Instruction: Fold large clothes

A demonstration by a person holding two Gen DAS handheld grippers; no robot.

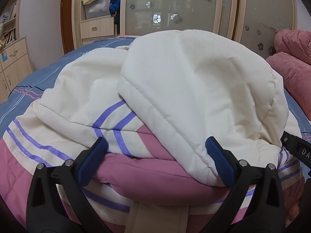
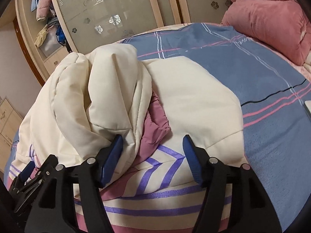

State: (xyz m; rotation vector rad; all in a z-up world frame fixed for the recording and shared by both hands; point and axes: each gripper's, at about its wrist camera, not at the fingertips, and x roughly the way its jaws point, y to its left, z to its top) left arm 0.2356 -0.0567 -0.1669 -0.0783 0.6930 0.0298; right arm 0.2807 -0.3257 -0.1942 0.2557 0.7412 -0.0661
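A padded jacket (image 1: 184,81), cream with pink panels and purple stripes, lies on the bed. In the left wrist view a cream sleeve is folded across its body, with a pink part (image 1: 155,176) under it. My left gripper (image 1: 155,159) is open, its blue pads either side of the sleeve's cuff edge and the pink fold. In the right wrist view the jacket (image 2: 194,97) shows bunched cream folds at left and a pink cuff (image 2: 155,122) in the middle. My right gripper (image 2: 153,155) is open just above the striped chest. It also shows in the left wrist view (image 1: 297,149).
The jacket rests on a blue bedsheet (image 2: 252,68) with pink and white lines. A pink quilt (image 2: 272,19) is heaped at the bed's far right. A wardrobe with frosted flowered doors (image 1: 175,9) and open shelves of clothes (image 1: 99,2) stands behind the bed. The left gripper shows at the lower left of the right wrist view (image 2: 29,176).
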